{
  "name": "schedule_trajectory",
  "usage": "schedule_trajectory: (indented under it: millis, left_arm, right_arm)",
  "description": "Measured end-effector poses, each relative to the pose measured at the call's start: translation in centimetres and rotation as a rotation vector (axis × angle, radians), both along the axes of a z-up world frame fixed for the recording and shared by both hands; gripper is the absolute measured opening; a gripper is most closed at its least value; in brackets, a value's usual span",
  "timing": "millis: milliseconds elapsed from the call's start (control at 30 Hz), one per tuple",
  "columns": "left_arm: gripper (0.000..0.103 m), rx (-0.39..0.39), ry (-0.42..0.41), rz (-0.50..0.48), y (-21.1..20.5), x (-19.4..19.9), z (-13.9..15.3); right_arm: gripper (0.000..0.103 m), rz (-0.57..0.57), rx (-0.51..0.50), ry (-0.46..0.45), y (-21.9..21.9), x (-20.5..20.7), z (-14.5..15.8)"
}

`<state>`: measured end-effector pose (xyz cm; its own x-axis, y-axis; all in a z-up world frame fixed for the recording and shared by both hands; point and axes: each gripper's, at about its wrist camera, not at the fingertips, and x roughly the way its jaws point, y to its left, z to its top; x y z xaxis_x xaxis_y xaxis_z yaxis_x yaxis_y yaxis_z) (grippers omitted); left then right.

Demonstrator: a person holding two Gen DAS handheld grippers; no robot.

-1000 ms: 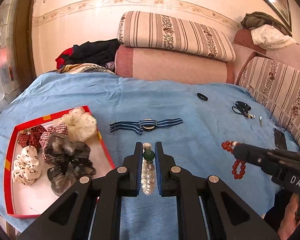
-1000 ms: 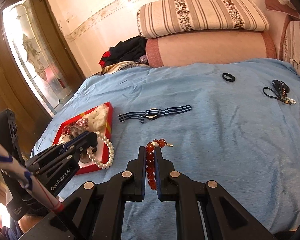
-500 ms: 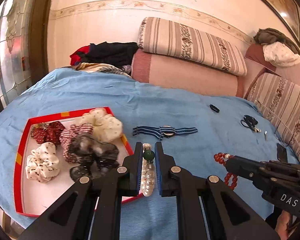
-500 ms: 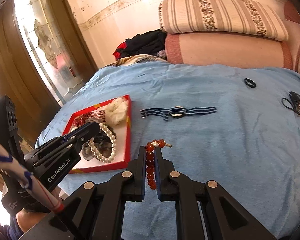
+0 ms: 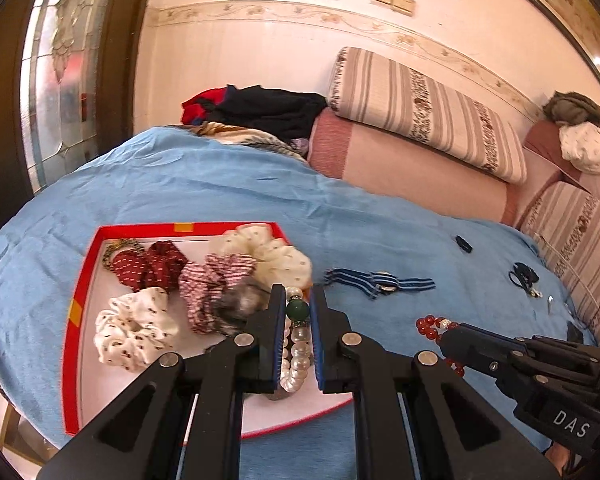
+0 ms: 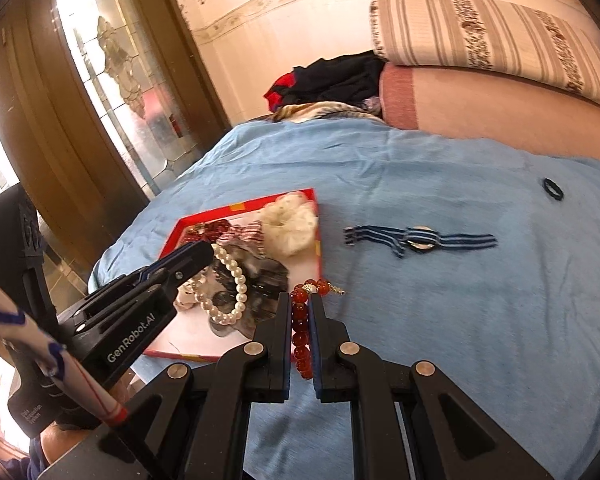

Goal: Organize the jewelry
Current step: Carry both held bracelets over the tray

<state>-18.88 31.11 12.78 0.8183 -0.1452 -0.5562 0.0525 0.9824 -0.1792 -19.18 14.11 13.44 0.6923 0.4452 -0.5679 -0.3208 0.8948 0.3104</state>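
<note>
Left wrist view: bed w/ blue cloth cover; pink wall behind, leaded-glass door at left. Striped bolster on pink bolster at head of bed; dark clothes heap beside them. Red-rimmed shallow tray on cover, holding 5 fabric scrunchies. Blue-striped strap watch flat on cover, right of tray. Small black ring further back. Left gripper pinching white pearl bracelet w/ 1 green bead, hanging over tray's near right part. Right gripper's black body at lower right edge.

Right wrist view: same blue cover, door at left, bolsters top right. Right gripper pressed onto red bead bracelet, held above cover just beside tray's near right corner. Left gripper enters from left, pearl loop dangling over the scrunchies. Watch lies apart, beyond the red beads.
</note>
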Motion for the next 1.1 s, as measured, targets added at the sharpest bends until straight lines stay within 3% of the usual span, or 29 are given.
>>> schedule_trajectory:
  millis: [533,867,1100]
  left_arm:
    - [0.011,0.023,0.033,0.145,4.8,0.5,-0.8]
    - [0.011,0.107,0.067,0.237,7.0,0.2,-2.5]
    - [0.011,0.119,0.109,0.261,8.2,0.5,-3.7]
  right_arm:
    - [0.009,0.098,0.008,0.018,5.7,2.6,0.1]
    - [0.009,0.147,-0.023,0.054,8.9,3.7,-1.9]
    - [0.009,0.157,-0.047,0.078,10.5,4.7,-3.3]
